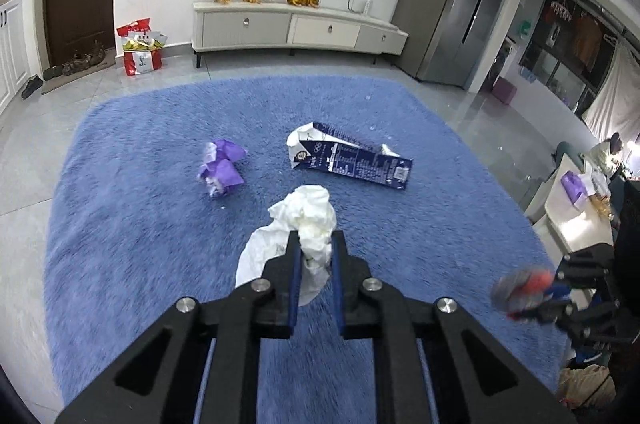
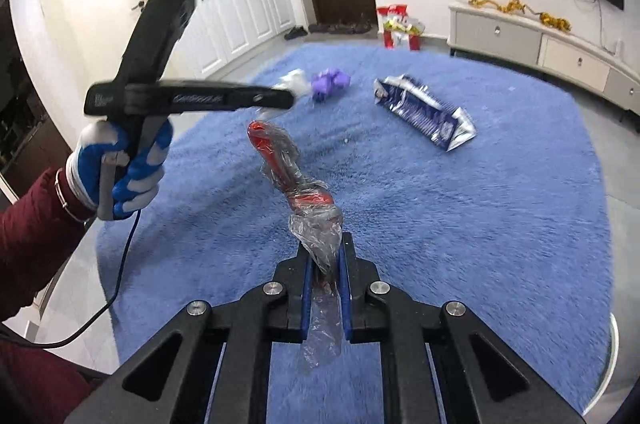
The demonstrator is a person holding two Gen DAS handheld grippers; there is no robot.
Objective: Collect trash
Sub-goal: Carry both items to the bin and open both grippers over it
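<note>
pinching the white tissue (image 1: 308, 224) in my left gripper (image 1: 316, 244), red plastic wrapper (image 2: 296, 191) in my right gripper (image 2: 325, 248); both lifted off the blue rug (image 1: 120, 224) for binning.

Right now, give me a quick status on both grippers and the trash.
Left gripper shut on white tissue wad. Right gripper shut on red-and-clear plastic wrapper. Purple wrapper, flattened carton on rug.

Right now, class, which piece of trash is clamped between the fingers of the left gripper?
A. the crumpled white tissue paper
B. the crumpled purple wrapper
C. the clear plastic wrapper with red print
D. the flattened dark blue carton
A: in the left wrist view the left gripper is shut on the crumpled white tissue paper, while the crumpled purple wrapper and flattened dark blue carton lie on the blue carpet.
</note>
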